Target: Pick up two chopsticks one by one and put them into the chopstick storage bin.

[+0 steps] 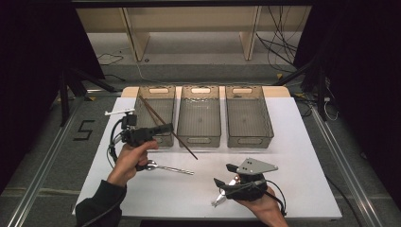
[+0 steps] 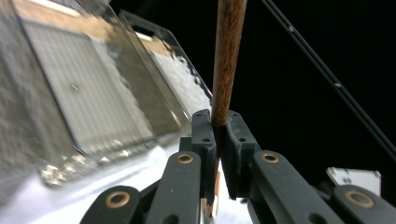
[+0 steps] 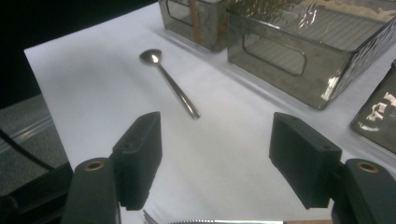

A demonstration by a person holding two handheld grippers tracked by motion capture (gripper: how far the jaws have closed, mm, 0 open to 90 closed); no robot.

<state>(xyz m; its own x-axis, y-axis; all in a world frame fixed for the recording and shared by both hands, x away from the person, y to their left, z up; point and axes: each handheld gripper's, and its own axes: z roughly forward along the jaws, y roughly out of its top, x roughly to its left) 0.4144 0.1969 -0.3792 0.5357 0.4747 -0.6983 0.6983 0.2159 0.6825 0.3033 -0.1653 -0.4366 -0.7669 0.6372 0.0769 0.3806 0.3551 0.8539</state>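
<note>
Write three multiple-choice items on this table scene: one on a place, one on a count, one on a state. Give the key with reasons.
1. Where does the spoon lie?
A. in the middle bin
B. on the white table
C. on the floor

2. How many clear bins stand in the row?
A. two
B. three
C. five

3. How is the left tool?
A. shut on the brown chopstick
B. wide open
C. lying on the table

Key: B, the spoon rests on the white surface; B, three bins stand side by side; A, its jaws pinch the stick.
</note>
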